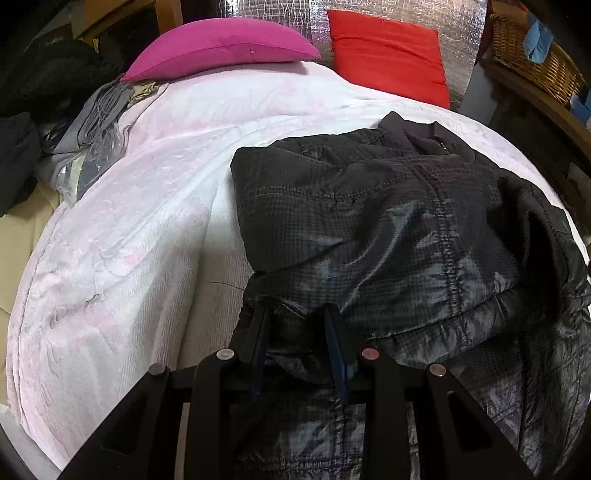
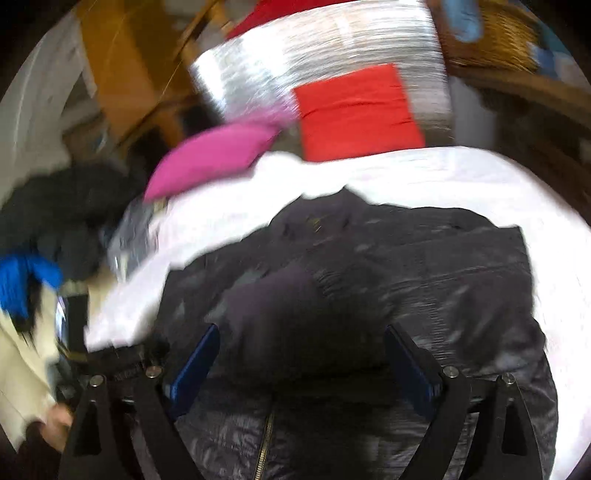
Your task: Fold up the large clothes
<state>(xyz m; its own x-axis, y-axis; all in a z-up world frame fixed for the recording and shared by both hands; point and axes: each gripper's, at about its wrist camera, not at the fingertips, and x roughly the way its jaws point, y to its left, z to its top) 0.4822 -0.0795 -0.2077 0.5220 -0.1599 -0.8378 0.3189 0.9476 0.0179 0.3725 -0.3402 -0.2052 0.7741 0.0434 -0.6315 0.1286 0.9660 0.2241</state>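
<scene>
A: Where's the jacket [image 1: 388,229]?

B: On the bed, lying on the white-pink blanket [image 1: 122,236], over toward the bed's right side as the left camera sees it. Dark quilted fabric, shiny, partly doubled over. Collar end points at the cushions.

A: Left tongs [image 1: 299,332]?

B: Narrow gap, with a fold of the jacket's near-left edge bunched between the blue pads. Looks pinched, fabric fills the gap.

A: Right tongs [image 2: 301,363]?

B: Jaws spread wide over the jacket's near hem. A dark hump of fabric sits between the fingers, but the pads stand clear of it on both sides. Nothing gripped. That view is smeared with motion blur, so fine detail is lost. A zip [image 2: 266,439] runs down below the tongs.

A: Edges?

B: Jacket's left edge stops short of the bed's middle. Right sleeve side runs close to the blanket's right edge.

A: Room to work?

B: Wide bare stretch of blanket left of the jacket. Beyond it, a pile of dark and grey clothes [image 1: 74,122] at the bed's far left. Magenta cushion [image 1: 221,48] and red cushion [image 1: 388,55] at the head, against a silver foil panel [image 1: 458,26]. Wicker basket [image 1: 535,59] on a shelf off to the right.
</scene>
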